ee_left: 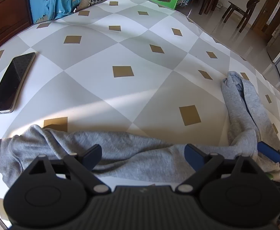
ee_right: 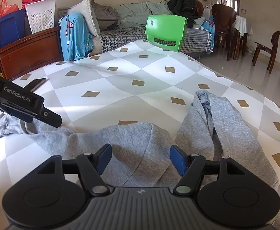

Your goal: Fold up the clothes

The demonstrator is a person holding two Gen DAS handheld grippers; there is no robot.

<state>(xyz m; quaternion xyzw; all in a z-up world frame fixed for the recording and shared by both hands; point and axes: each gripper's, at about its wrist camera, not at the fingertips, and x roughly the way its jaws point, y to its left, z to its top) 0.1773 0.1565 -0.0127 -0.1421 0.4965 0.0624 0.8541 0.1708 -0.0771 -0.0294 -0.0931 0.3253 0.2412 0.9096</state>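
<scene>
the grey garment lies crumpled on the table under both spread-open, empty grippers, left and right.

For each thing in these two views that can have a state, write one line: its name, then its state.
left gripper: open, over the garment
right gripper: open, over the garment
grey garment: crumpled, unfolded on the checked cover
phone: screen dark, lying flat
green chair: upright, at the far edge
</scene>
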